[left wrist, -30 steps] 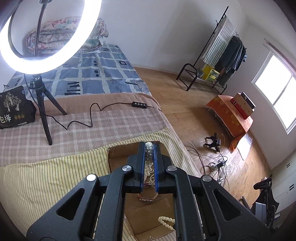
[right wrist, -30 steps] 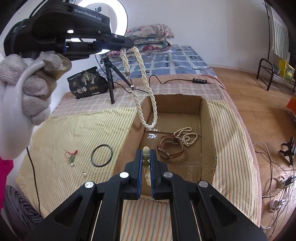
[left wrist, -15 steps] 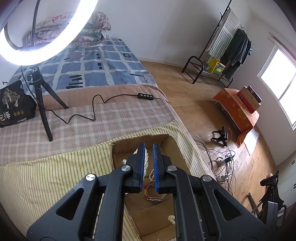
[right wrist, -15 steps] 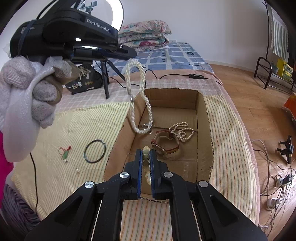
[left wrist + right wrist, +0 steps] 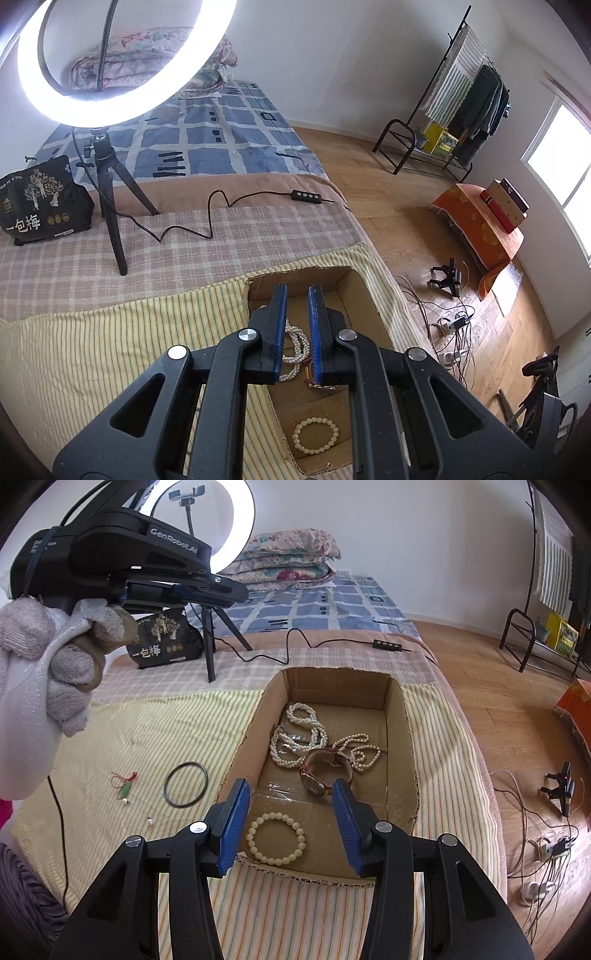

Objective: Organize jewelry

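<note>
While both grippers hang over the bed [image 5: 155,720], its yellow striped cloth [image 5: 140,746] carries an open cardboard box [image 5: 400,746] set near the bed's edge. Behind the box stands a lit ring light [image 5: 122,74] on a black tripod [image 5: 110,206], with a dark printed bag [image 5: 40,201] beside it. The left gripper [image 5: 297,295], gripped by a gloved hand [image 5: 55,668], hovers above the box with its jaws slightly apart and nothing between them. The right gripper [image 5: 291,790] has its jaws spread wide and empty over the box's near end. Inside the box lie a long pearl necklace [image 5: 295,738] in loose coils, a smaller pearl strand [image 5: 360,751] and a brown-strapped watch [image 5: 325,771] touching both, and a pale bead bracelet [image 5: 275,838] apart near the front wall. On the cloth left of the box rest a black bangle [image 5: 185,783], a green pendant on red cord [image 5: 123,786] and two small pearl pieces [image 5: 149,821].
</note>
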`<state>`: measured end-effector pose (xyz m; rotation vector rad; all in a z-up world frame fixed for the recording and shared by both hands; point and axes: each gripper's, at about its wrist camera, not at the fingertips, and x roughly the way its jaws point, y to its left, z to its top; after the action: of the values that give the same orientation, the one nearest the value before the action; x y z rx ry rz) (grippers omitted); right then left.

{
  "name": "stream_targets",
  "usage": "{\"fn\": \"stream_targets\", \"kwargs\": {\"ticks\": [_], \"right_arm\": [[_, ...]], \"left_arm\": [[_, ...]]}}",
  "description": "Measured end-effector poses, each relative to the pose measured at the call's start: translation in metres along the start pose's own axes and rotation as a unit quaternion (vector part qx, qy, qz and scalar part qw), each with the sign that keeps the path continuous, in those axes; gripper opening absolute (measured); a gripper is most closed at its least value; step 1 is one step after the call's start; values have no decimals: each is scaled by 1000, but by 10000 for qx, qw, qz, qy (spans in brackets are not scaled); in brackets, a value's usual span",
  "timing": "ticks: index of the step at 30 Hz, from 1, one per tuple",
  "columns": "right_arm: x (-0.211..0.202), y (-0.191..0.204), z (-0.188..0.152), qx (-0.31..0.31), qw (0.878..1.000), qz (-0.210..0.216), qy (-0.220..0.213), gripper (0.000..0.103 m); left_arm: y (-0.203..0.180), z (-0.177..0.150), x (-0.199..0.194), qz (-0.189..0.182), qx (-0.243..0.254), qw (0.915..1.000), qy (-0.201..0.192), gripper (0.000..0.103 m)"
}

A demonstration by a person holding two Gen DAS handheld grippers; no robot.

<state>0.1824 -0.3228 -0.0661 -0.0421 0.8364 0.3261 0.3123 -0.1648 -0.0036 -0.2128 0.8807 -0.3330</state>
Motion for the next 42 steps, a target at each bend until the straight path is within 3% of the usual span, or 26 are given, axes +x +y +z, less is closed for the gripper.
{"fn": "stream_targets", "kwargs": {"ticks": [2,6,14,18,25,27,28,30,42], "right_arm": [[-2,3,0,-56,10000,-16,-11,46],[-7,13,0,-169,9998,-78,-115,59],[-21,40,4,-387,9984,21,-414,62],[-27,54,4,-457,9973,68,-575,73],[-30,76,3,-450,9959,225,-748,74],[-29,84,1,-452,9955,335,-762,74],[-28,88,1,-461,9952,381,-769,74],[-26,97,0,-502,9949,462,-741,74],[10,143,-33,-1215,9891,830,-117,74]], "left_arm": [[5,-2,-9,54,9,10000,-55,9],[19,-7,-29,150,-31,9997,-166,9],[59,-26,-87,523,-11,9976,-459,10],[83,-42,-114,682,-75,9962,-543,10],[119,-82,-149,917,-204,9938,-603,10],[129,-96,-153,935,-276,9937,-559,13],[134,-102,-154,913,-331,9939,-524,22],[143,-115,-154,879,-441,9941,-457,28],[185,-161,-106,877,-827,9921,348,28]]}}
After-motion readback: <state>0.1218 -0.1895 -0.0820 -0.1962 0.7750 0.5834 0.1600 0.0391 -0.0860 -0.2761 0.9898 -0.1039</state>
